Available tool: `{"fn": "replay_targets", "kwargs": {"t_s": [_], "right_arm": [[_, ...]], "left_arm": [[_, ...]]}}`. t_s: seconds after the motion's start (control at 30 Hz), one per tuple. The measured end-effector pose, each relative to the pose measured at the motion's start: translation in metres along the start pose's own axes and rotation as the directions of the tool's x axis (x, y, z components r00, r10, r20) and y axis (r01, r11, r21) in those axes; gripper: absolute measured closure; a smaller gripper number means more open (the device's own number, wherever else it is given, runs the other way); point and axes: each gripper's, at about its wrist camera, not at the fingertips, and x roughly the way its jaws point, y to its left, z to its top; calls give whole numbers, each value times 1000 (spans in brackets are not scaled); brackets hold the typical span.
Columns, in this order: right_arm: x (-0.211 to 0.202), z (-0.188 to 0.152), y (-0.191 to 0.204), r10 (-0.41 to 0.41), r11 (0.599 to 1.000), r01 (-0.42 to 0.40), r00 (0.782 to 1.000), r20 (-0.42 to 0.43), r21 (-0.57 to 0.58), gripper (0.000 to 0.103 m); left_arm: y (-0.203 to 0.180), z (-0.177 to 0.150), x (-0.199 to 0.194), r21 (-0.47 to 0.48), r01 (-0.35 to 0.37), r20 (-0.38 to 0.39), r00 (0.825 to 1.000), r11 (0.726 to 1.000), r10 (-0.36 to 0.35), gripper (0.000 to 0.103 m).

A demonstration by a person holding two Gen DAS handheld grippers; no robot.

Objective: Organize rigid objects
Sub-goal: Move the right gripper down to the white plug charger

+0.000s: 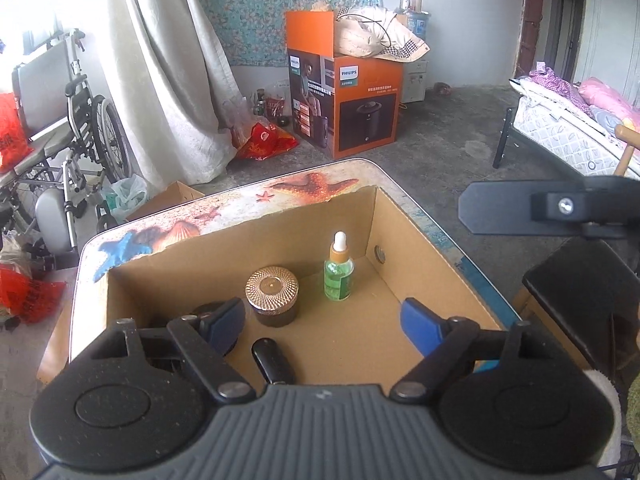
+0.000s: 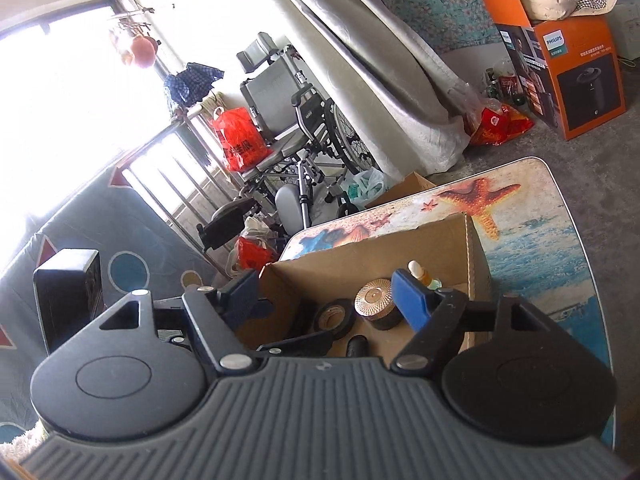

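Both tongs wide open, nothing held: left tongs (image 1: 324, 326) above cardboard box (image 1: 432, 256) on counter (image 1: 224, 210), aimed down at gold-lid jar (image 1: 273, 295), dropper bottle (image 1: 339, 270) upright just beyond; right tongs (image 2: 332, 296) off to box's side, farther away.

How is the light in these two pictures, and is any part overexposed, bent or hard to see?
Left wrist view: even, soft daylight; the cardboard box and green dropper bottle are sharp, though the fisheye bends the table edge. Right wrist view: the window is blown out to white, and the picture is tilted; the tape roll stays readable.
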Motion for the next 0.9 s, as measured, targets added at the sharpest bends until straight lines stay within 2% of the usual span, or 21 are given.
{"fn": "replay_targets", "kwargs": {"t_s": [0.13,0.27,0.43,0.57,0.67,0.77,0.83,0.9], "right_arm": [[-26,-34,17,40,999,-40,999,16,25,27],[-31,-67,29,62,997,-61,998,-13,45,27],[-3,-101,36,76,995,-68,991,-113,74,27],[30,-124,45,93,994,-79,976,-196,74,27],[55,-136,50,87,995,-75,967,-240,61,29],[81,-146,55,79,996,-66,953,-291,55,33],[95,-150,59,82,996,-69,944,-320,51,36],[111,-157,63,76,997,-66,934,-350,41,41]], "left_arm": [[1,-37,-40,-23,-5,40,999,1000,6,15],[10,-74,-61,-89,-7,51,999,996,11,15],[19,-116,-67,-151,-64,39,997,986,71,15],[28,-144,-59,-224,-55,-2,998,973,56,16],[26,-160,-48,-228,-84,-14,996,970,83,19],[24,-171,-35,-193,-146,-13,989,970,147,25],[23,-179,-26,-173,-194,-17,981,966,194,39],[24,-183,-18,-162,-212,-18,977,964,212,44]]}}
